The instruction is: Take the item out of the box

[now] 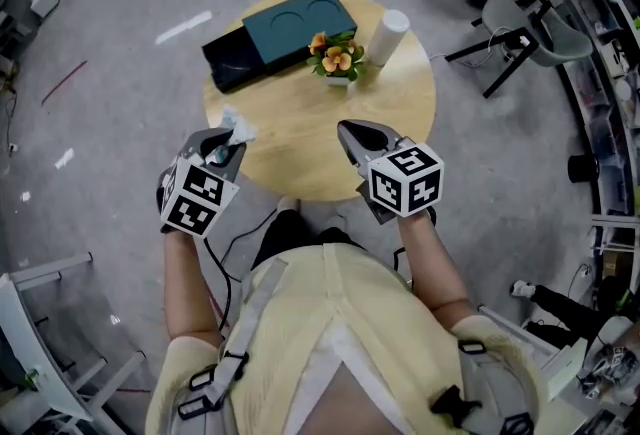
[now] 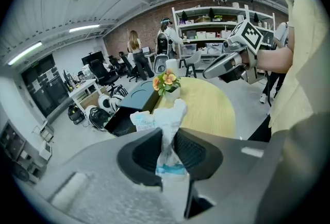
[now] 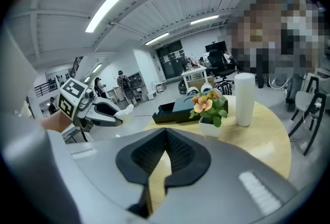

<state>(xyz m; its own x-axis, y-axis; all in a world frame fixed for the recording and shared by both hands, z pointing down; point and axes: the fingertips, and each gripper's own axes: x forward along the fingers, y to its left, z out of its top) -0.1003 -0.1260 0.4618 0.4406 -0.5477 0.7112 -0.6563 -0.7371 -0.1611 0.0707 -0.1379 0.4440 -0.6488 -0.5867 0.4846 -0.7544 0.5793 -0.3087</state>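
Left gripper view is showing the left gripper (image 2: 167, 140) pinching a white crinkled plastic packet with blue print (image 2: 166, 115) between narrowly set jaws, the packet's crumpled top sticking out beyond the tips. Head view is placing this grip at the near left edge of the round pale wooden table (image 1: 400, 113), apparently lifted off the surface. The right gripper (image 3: 164, 135) is hovering over the near edge, its jaws closed together on nothing. Further off, at the far left edge, the flat dark teal box (image 1: 300, 28) is lying with its black tray (image 1: 228, 63) slid out, well apart from the packet. The removal itself is looking done; what is remaining, I judge, is setting the packet down somewhere.
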